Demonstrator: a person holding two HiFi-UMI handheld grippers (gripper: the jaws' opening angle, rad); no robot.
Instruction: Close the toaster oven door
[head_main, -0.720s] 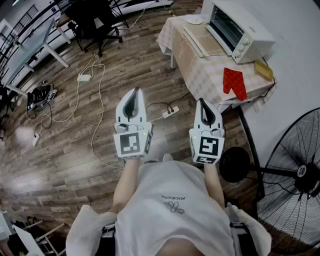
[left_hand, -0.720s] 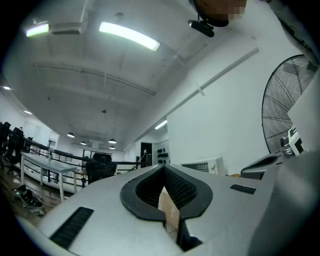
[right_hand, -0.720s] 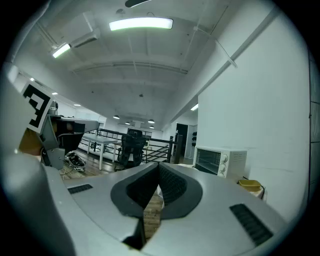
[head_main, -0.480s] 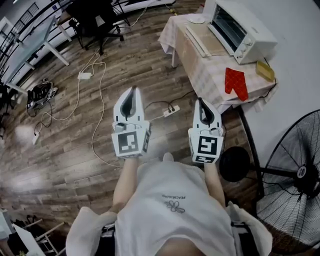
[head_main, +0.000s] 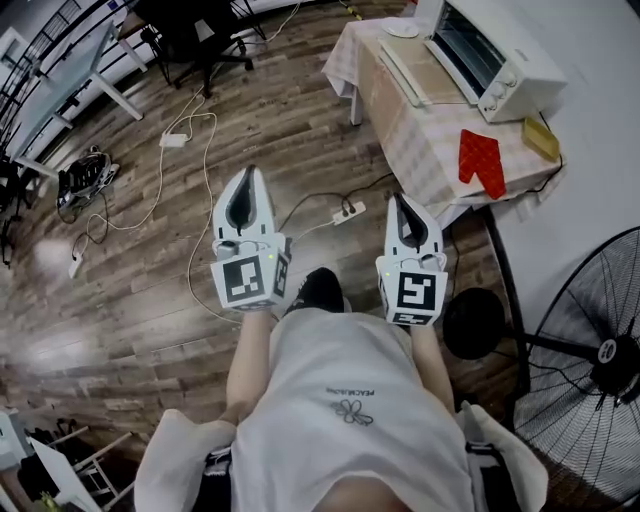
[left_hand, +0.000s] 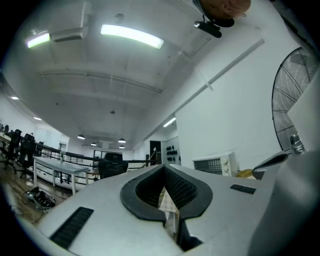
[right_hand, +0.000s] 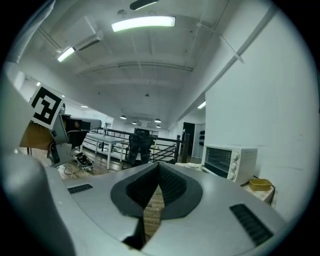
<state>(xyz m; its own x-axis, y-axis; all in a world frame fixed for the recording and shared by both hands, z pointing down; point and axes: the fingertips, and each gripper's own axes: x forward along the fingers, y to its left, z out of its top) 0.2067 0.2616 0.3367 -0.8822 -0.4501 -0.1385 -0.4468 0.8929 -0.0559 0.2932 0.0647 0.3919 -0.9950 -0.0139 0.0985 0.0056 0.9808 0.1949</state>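
Observation:
The white toaster oven (head_main: 497, 52) stands on a table with a checked cloth (head_main: 420, 150) at the top right of the head view. Its glass door (head_main: 420, 72) hangs open, folded down flat toward the table's left side. Both grippers are held in front of the person, well short of the table. My left gripper (head_main: 247, 173) is shut and empty, and so is my right gripper (head_main: 399, 198). The oven shows far off past the closed jaws in the left gripper view (left_hand: 215, 164) and in the right gripper view (right_hand: 231, 161).
A red oven mitt (head_main: 483, 161) and a yellow dish (head_main: 541, 138) lie on the table near the oven. A standing fan (head_main: 585, 360) is at the right. Cables and a power strip (head_main: 347, 212) cross the wooden floor; office chairs (head_main: 195, 30) and desks stand at the far left.
The left gripper has drifted left and its jaws look narrower than before. The table and oven have slid up and right in the head view. A dark shoe now shows between the grippers.

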